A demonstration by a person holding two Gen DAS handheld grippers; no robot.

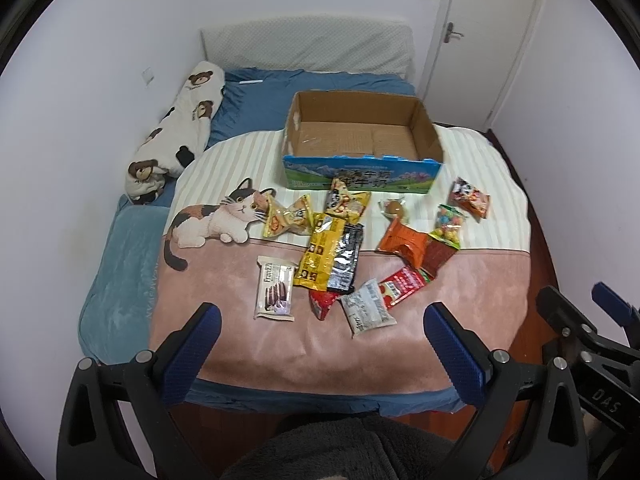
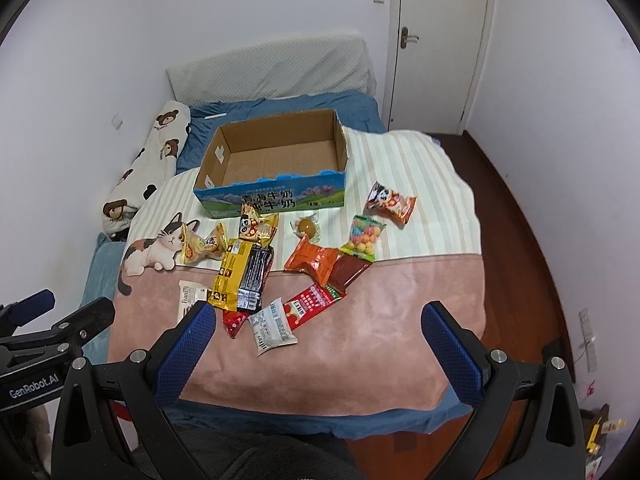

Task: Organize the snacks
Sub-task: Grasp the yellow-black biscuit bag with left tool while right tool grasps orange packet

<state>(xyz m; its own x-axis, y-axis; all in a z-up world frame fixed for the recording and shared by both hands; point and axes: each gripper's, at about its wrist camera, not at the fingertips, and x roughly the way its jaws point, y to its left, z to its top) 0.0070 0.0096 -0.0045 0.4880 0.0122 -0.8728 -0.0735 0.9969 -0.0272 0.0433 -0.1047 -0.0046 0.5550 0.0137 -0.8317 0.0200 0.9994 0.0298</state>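
Observation:
Several snack packets lie scattered on a cat-print blanket (image 1: 460,304). Among them are a white biscuit pack (image 1: 275,293), a yellow-and-black pack (image 1: 326,254), an orange pack (image 1: 402,242) and a panda pack (image 1: 469,197). Behind them stands an open empty cardboard box (image 1: 362,136), which also shows in the right wrist view (image 2: 276,162). My left gripper (image 1: 320,320) is open and empty, held above the blanket's near edge. My right gripper (image 2: 316,322) is open and empty, held near the white packet (image 2: 273,330).
A bear-print bolster (image 1: 176,132) lies along the left wall. A white pillow (image 1: 308,46) leans at the bed head. A closed door (image 2: 438,40) is at the back right. Dark wood floor (image 2: 532,240) runs along the right of the bed.

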